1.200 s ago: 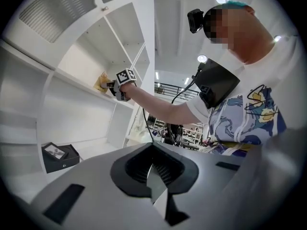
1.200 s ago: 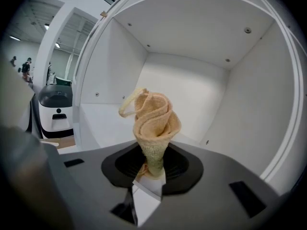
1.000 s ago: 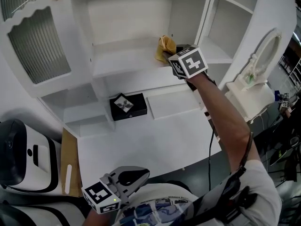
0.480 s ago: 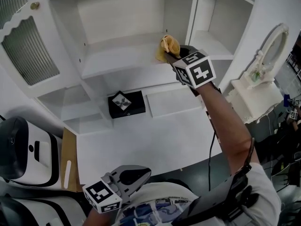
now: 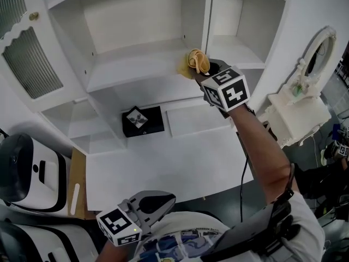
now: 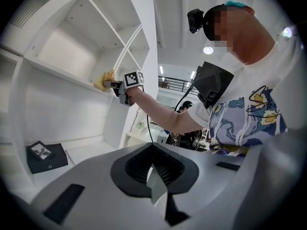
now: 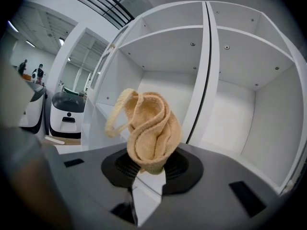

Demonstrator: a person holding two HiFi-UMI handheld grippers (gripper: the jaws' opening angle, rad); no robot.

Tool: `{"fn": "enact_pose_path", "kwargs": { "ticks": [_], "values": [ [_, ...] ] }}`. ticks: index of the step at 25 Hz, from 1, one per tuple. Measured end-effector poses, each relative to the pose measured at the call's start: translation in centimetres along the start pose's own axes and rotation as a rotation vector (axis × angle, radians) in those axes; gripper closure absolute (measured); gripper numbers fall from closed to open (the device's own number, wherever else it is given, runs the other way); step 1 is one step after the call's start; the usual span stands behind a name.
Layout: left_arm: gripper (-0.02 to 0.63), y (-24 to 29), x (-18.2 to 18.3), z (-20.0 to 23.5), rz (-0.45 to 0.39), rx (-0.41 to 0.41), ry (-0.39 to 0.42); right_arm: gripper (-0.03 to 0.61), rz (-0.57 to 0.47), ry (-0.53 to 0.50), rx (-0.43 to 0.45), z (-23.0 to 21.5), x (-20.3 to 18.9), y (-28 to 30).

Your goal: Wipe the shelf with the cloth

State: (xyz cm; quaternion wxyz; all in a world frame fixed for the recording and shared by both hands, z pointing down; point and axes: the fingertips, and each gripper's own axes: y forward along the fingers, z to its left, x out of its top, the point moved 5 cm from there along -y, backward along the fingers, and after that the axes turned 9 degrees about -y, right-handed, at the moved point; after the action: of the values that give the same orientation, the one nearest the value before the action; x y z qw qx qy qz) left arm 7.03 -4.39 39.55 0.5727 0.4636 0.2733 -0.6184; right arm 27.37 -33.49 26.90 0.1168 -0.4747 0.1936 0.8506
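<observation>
Right gripper (image 5: pixel 209 70) is up at the white cabinet, arm fully extended. Its jaws are clamped on the yellow cloth (image 5: pixel 195 62). In the right gripper view we see the cloth (image 7: pixel 150 128) bunched into a folded wad that stands up out of the closed jaws, with one loose loop hanging to the left.

The cloth sits at the right end of the middle shelf (image 5: pixel 131 75), at its front edge and just beside the vertical divider (image 5: pixel 207 21). The left gripper view puts the cloth (image 6: pixel 101 82) right at the shelf lip. We can't confirm that it is pressed on the board.

Left gripper (image 5: pixel 158 202) is held low against the person's torso, well apart from the cabinet. In its own view the left gripper (image 6: pixel 154 176) has its jaws together with nothing between them.

Other items:
- A black box (image 5: pixel 143 121) with a small picture on its lid, on the ledge below the shelf.
- A white desk top (image 5: pixel 174 165) in front of the ledge.
- A ribbed-glass cabinet door (image 5: pixel 30 67), swung open at the left.
- A white framed mirror (image 5: pixel 316 56), off to the right.
- A white machine with a black panel (image 5: pixel 22 173), at lower left.
</observation>
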Motion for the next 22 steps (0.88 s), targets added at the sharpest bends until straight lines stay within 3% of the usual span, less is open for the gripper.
{"fn": "enact_pose_path", "kwargs": {
  "ticks": [13, 22],
  "values": [
    [0.601, 3.0, -1.0, -2.8, -0.041, 0.121, -0.039, 0.465, -0.138, 0.085, 0.073, 0.1, -3.7, -3.4],
    [0.601, 3.5, -1.6, -3.9, -0.068, 0.198, -0.043, 0.465, -0.047, 0.236, 0.175, 4.7, -12.3, -6.6]
  ]
}}
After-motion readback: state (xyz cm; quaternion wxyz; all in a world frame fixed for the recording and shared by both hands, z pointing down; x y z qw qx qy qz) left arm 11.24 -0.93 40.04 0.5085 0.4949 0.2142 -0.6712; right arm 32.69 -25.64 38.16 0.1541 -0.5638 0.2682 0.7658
